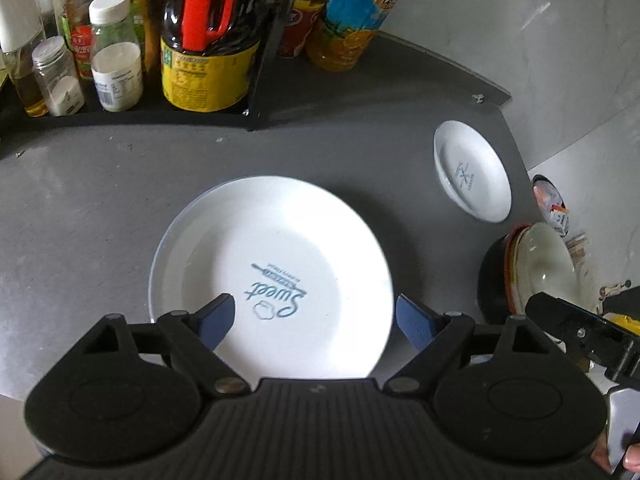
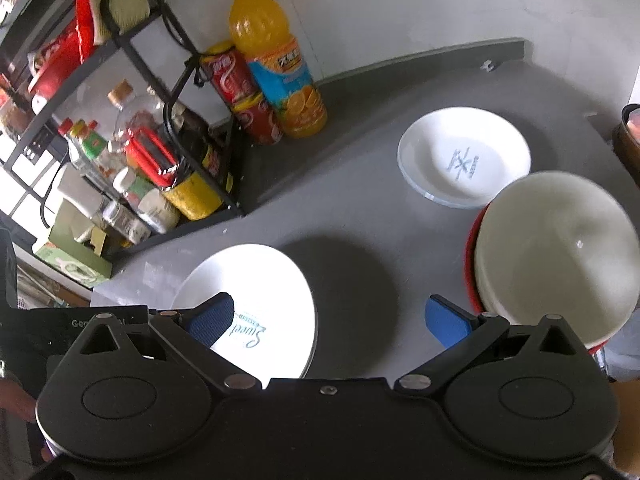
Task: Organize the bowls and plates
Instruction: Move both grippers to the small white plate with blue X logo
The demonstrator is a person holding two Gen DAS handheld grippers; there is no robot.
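A white plate printed "Sweet" (image 1: pixel 276 264) (image 2: pixel 256 300) lies on the grey counter, seemingly atop another plate. My left gripper (image 1: pixel 314 320) hangs open just above its near edge, blue pads either side, holding nothing. A smaller white plate (image 1: pixel 472 170) (image 2: pixel 464 156) rests at the counter's far right. A stack of bowls (image 1: pixel 536 268) (image 2: pixel 556 248), white one inside red and dark ones, stands at the right. My right gripper (image 2: pixel 334 320) is open over bare counter between the "Sweet" plate and the bowl stack.
A black wire rack (image 2: pixel 188 128) with jars, sauce and oil bottles (image 1: pixel 204 60) fills the back left. An orange juice bottle (image 2: pixel 280 64) and red cans (image 2: pixel 244 96) stand at the wall. The counter (image 1: pixel 100 208) ends close at the right, where a container (image 1: pixel 550 204) sits.
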